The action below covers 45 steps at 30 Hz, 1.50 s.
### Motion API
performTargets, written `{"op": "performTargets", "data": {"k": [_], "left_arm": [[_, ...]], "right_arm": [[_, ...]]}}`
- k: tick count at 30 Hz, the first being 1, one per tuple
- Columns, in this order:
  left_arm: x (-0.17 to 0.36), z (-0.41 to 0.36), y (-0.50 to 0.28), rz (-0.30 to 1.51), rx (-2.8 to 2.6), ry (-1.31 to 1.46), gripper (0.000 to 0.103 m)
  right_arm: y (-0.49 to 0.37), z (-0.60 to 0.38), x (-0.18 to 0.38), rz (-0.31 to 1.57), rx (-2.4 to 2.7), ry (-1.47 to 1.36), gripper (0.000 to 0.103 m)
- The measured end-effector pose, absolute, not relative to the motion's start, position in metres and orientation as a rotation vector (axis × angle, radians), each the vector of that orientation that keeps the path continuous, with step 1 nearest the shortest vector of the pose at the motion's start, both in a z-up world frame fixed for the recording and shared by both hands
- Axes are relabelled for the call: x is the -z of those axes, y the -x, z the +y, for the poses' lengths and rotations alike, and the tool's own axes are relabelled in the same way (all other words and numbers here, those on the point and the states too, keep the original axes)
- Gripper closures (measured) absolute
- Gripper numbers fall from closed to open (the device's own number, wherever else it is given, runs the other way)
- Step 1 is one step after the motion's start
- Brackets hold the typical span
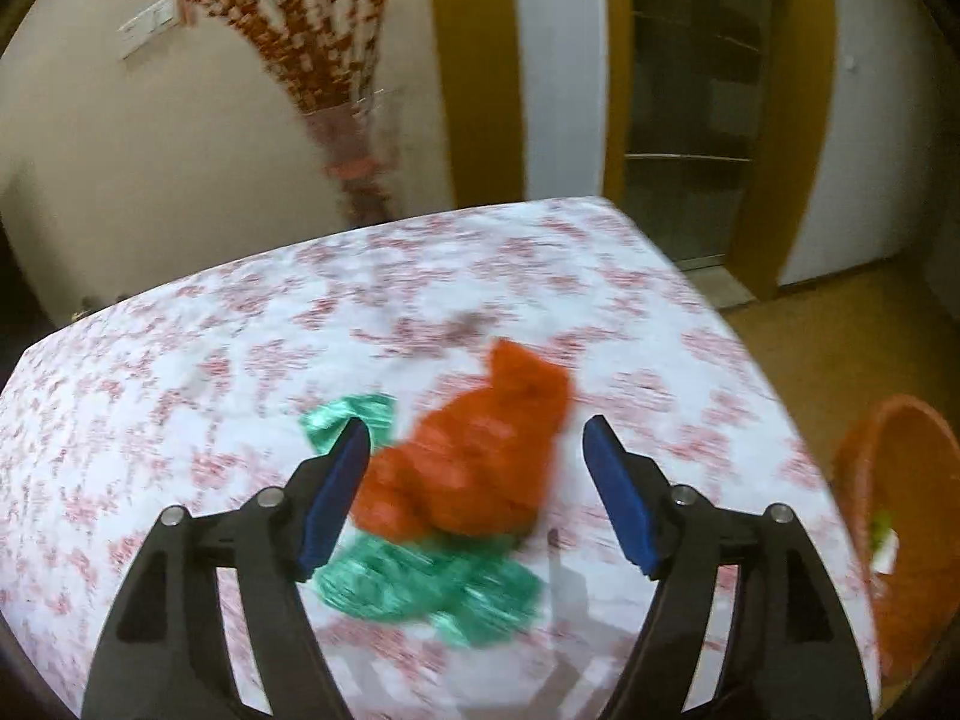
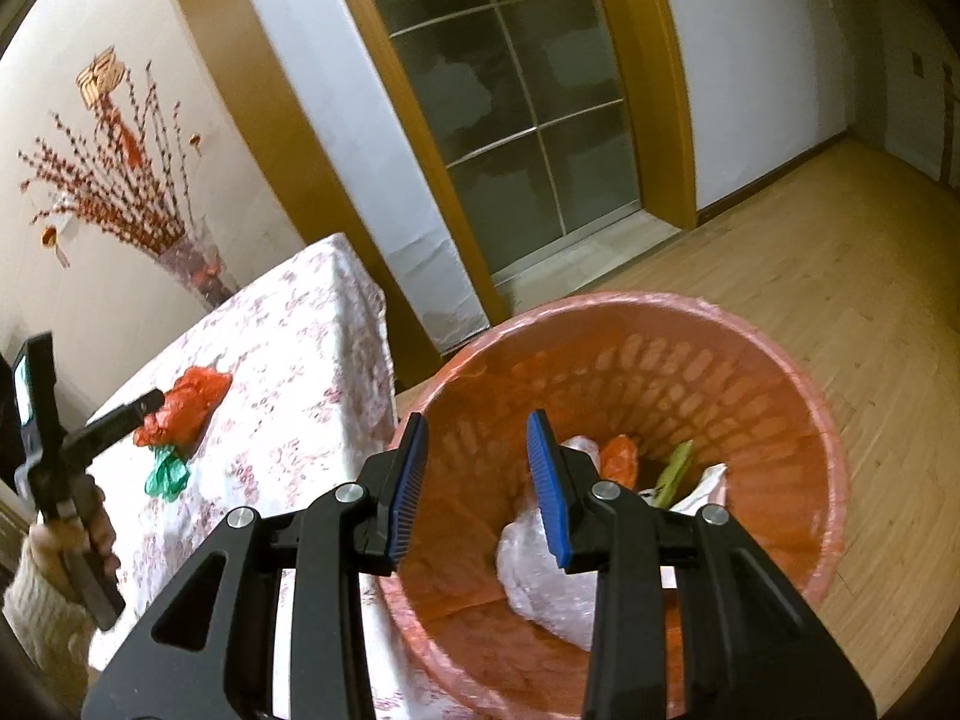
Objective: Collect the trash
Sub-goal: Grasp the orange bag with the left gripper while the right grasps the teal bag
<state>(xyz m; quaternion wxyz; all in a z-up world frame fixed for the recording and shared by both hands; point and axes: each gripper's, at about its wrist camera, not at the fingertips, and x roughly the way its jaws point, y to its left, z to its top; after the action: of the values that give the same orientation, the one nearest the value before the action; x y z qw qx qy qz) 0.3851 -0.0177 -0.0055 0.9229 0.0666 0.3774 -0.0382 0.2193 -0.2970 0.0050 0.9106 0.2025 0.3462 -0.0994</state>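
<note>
Left tool [image 1: 474, 498], jaws apart and empty, points at the red bag [image 1: 474, 468] on the table [image 1: 150, 396]; right tool [image 2: 477, 489], part-open and empty, hangs over the bin [image 2: 780, 360].

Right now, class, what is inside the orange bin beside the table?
Inside the bin lie a crumpled white bag, an orange scrap, a green scrap and some white paper. Whatever sits under the white bag is covered.

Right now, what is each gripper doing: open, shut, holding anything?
Left gripper: open, fingers apart over the orange bag on the table, not gripping it.
Right gripper: open, nothing between its fingers, above the bin.
</note>
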Motion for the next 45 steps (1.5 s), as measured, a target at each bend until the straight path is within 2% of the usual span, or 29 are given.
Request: {"op": "performTargets", "data": {"k": [6, 8, 14, 18, 22, 24, 31, 38, 45], "left_arm": [[0.022, -0.007, -0.403, 0.830, 0.088, -0.110, 0.032], [0.022, -0.010, -0.397, 0.817, 0.110, -0.125, 0.038], [0.027, -0.033, -0.386, 0.773, 0.157, -0.230, 0.039], [0.034, -0.036, -0.389, 0.805, 0.193, -0.207, 0.056], [0.035, -0.040, -0.388, 0.798, 0.216, -0.204, 0.068], [0.033, -0.036, -0.387, 0.795, 0.221, -0.182, 0.070], [0.007, 0.004, -0.375, 0.729, 0.214, -0.072, 0.071], [-0.011, 0.078, -0.364, 0.701, 0.149, 0.066, 0.071], [-0.004, 0.132, -0.362, 0.701, 0.031, 0.092, 0.071]], "right_arm": [[-0.232, -0.279, 0.002, 0.751, 0.179, -0.390, 0.068], [-0.236, -0.274, 0.004, 0.764, 0.173, -0.382, 0.068], [-0.244, -0.261, 0.011, 0.795, 0.147, -0.378, 0.068], [-0.248, -0.250, 0.012, 0.807, 0.130, -0.357, 0.068], [-0.253, -0.240, 0.011, 0.814, 0.111, -0.347, 0.068], [-0.256, -0.233, 0.010, 0.816, 0.097, -0.337, 0.068], [-0.275, -0.197, 0.008, 0.830, 0.024, -0.289, 0.068], [-0.303, -0.137, 0.012, 0.856, -0.106, -0.240, 0.068], [-0.336, -0.065, 0.019, 0.865, -0.233, -0.160, 0.069]]}}
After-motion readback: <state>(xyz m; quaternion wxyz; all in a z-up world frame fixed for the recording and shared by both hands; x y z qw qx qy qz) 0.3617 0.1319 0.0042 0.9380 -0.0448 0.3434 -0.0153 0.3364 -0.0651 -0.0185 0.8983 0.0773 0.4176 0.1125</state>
